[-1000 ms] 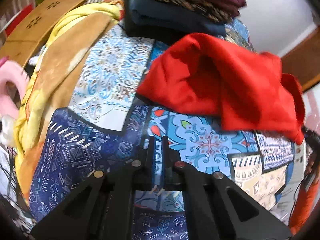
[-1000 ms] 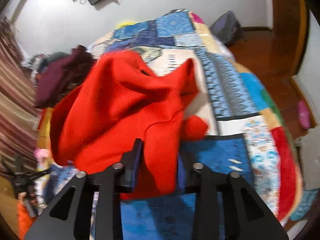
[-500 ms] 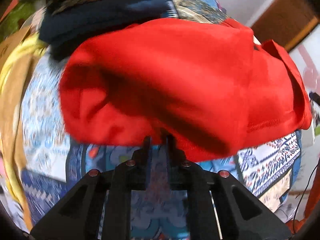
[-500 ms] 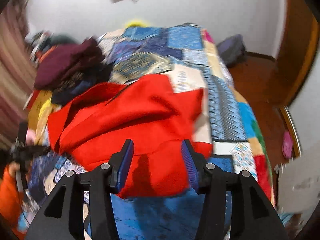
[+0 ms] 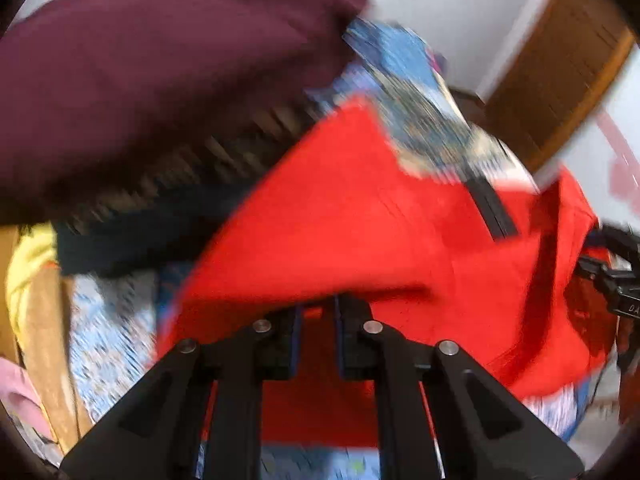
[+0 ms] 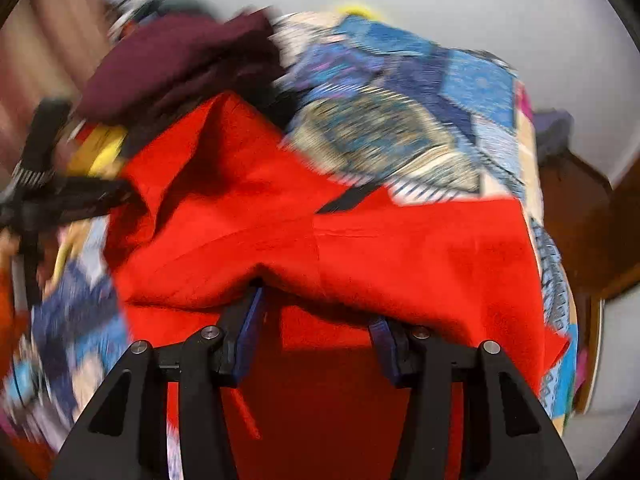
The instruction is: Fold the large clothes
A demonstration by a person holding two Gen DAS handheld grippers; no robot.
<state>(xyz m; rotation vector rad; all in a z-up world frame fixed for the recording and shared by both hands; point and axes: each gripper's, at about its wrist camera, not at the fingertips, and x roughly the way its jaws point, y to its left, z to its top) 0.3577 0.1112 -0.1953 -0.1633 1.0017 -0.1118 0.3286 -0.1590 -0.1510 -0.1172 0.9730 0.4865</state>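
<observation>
A large red garment [image 5: 360, 220] lies spread on the patchwork bedspread [image 5: 420, 120]; it also fills the right wrist view [image 6: 360, 240]. My left gripper [image 5: 316, 312] has its jaws close together at the garment's near edge, with red cloth between them. My right gripper [image 6: 316, 312] is open, its jaws wide apart under a fold of the red cloth, which drapes over the fingertips. Both views are motion-blurred.
A stack of folded clothes topped by a maroon garment [image 5: 160, 60] sits right behind the red one, also in the right wrist view [image 6: 180, 60]. A yellow cloth [image 5: 28, 264] lies left. A wooden door [image 5: 560, 80] is at right. A tripod [image 6: 36, 200] stands left.
The red garment has been laid out flatter on the bed. My right gripper has opened and let it go. My left gripper has moved forward onto the garment's edge.
</observation>
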